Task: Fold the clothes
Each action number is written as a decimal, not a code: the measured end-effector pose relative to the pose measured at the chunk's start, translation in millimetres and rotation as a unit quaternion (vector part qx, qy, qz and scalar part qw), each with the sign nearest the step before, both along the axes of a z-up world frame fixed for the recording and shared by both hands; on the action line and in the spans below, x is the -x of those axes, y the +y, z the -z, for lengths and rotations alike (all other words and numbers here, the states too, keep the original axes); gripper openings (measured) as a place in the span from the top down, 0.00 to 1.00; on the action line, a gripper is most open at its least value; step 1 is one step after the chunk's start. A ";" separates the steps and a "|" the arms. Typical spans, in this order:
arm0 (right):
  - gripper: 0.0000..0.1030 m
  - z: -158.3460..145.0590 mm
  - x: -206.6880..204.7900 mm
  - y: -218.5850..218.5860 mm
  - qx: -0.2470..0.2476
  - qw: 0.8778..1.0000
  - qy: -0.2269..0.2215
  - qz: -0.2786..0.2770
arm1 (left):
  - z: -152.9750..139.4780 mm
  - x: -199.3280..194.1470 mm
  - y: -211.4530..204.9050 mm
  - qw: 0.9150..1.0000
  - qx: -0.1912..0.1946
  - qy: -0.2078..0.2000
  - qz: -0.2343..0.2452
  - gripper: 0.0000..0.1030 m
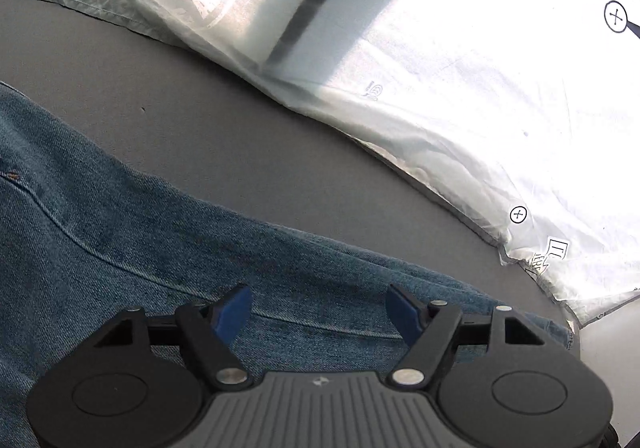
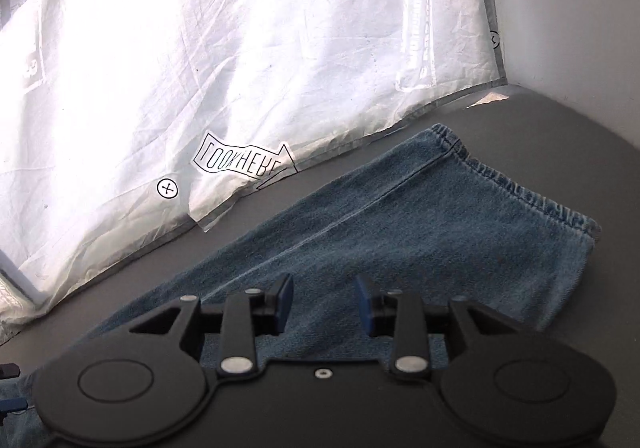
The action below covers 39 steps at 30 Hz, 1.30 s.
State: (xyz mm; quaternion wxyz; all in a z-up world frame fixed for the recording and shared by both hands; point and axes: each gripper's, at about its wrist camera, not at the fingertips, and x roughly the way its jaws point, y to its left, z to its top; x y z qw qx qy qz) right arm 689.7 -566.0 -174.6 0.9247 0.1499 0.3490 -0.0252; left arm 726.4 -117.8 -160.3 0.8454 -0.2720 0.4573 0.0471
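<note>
Denim jeans [image 1: 120,232] lay flat on the grey tabletop [image 1: 224,135], directly beneath both grippers; left gripper [image 1: 319,308] jaws stood wide, right gripper [image 2: 324,300] jaws narrower, both empty; white sheet [image 2: 240,47] beyond.

A grey surface [image 1: 224,151] fills the middle of both views, smooth and matte. Blue jeans [image 1: 120,240] lie flat on it across the lower left of the left wrist view, and in the right wrist view a leg runs to its hem [image 2: 520,183] at centre right. A white sheet [image 2: 240,47] with printed marks lies along the surface's upper edge, sunlit.
</note>
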 end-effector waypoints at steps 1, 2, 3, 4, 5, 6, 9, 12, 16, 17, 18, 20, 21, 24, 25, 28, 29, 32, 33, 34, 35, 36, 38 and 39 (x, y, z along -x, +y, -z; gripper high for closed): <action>0.66 2.9 -7.6 22.1 0.025 0.999 0.000 -0.031 | -0.6 -6.5 -8.0 0.999 -0.026 -0.004 0.019 0.27; 0.66 5.4 -13.3 40.0 0.046 0.997 -0.002 -0.057 | -1.3 -11.1 -16.5 0.997 -0.055 -0.011 0.044 0.27; 0.64 7.1 -19.6 54.5 0.066 0.995 -0.007 -0.081 | -2.0 -14.6 -25.1 0.994 -0.084 -0.020 0.070 0.27; 0.59 8.9 -25.9 69.1 0.085 0.991 -0.012 -0.104 | -1.9 -17.2 -32.9 0.989 -0.111 -0.028 0.098 0.26; 0.56 10.5 -32.0 83.0 0.103 0.986 -0.017 -0.128 | -1.3 -19.3 -40.3 0.982 -0.136 -0.036 0.127 0.26; 0.53 11.7 -37.8 93.6 0.116 0.982 -0.021 -0.148 | 0.6 -20.8 -43.5 0.978 -0.146 -0.040 0.141 0.26; 0.51 18.5 -59.8 115.8 0.137 0.972 -0.023 -0.189 | 8.8 -24.4 -46.5 0.973 -0.157 -0.048 0.165 0.26; 0.46 23.9 -72.2 130.7 0.147 0.966 -0.020 -0.210 | 17.0 -28.0 -49.6 0.966 -0.167 -0.055 0.189 0.26; 0.38 36.0 -82.9 140.4 0.148 0.963 -0.013 -0.224 | 27.9 -32.8 -53.6 0.956 -0.180 -0.066 0.220 0.19; 0.38 39.5 -84.9 140.6 0.144 0.964 -0.009 -0.224 | 30.7 -34.0 -54.6 0.954 -0.184 -0.068 0.228 0.19; 0.38 42.5 -86.5 140.7 0.139 0.965 -0.007 -0.224 | 31.8 -34.1 -54.4 0.953 -0.185 -0.072 0.228 0.19; 0.42 44.3 -87.0 139.5 0.128 0.965 -0.015 -0.226 | 32.2 -32.9 -52.5 0.954 -0.185 -0.080 0.221 0.40; 0.55 43.8 -86.2 141.1 0.131 0.964 -0.018 -0.231 | 32.4 -32.4 -51.5 0.954 -0.185 -0.084 0.218 0.48; 0.89 42.4 -83.6 145.9 0.139 0.959 -0.027 -0.246 | 33.0 -30.7 -48.7 0.956 -0.186 -0.097 0.208 0.84; 0.92 42.0 -82.7 147.5 0.142 0.957 -0.030 -0.251 | 33.2 -30.1 -47.8 0.956 -0.186 -0.101 0.204 0.91; 0.98 39.3 -81.9 149.3 0.141 0.956 -0.037 -0.253 | 31.4 -27.2 -41.3 0.962 -0.166 -0.109 0.187 0.98; 0.98 36.0 -82.6 147.2 0.130 0.960 -0.042 -0.243 | 29.8 -26.6 -40.7 0.962 -0.165 -0.113 0.185 0.98; 0.99 24.0 -84.7 144.1 0.112 0.967 -0.062 -0.220 | 19.9 -25.0 -39.2 0.963 -0.163 -0.132 0.172 0.98; 0.99 18.8 -85.5 145.6 0.117 0.966 -0.072 -0.217 | 16.3 -25.4 -39.1 0.962 -0.164 -0.139 0.168 0.98; 0.99 15.2 -87.2 146.8 0.121 0.966 -0.079 -0.215 | 13.1 -26.1 -39.2 0.961 -0.166 -0.145 0.165 0.98; 0.99 14.8 -89.8 146.9 0.122 0.966 -0.082 -0.212 | 11.3 -28.0 -39.1 0.961 -0.167 -0.150 0.161 0.98; 0.99 14.5 -92.5 147.1 0.122 0.967 -0.085 -0.209 | 12.2 -30.7 -39.0 0.962 -0.168 -0.149 0.158 0.98; 0.99 20.8 -100.1 147.7 0.127 0.967 -0.075 -0.209 | 20.1 -35.7 -40.4 0.963 -0.176 -0.134 0.157 0.98; 0.99 27.5 -104.1 150.3 0.135 0.966 -0.061 -0.213 | 26.4 -37.1 -41.8 0.963 -0.187 -0.121 0.155 0.98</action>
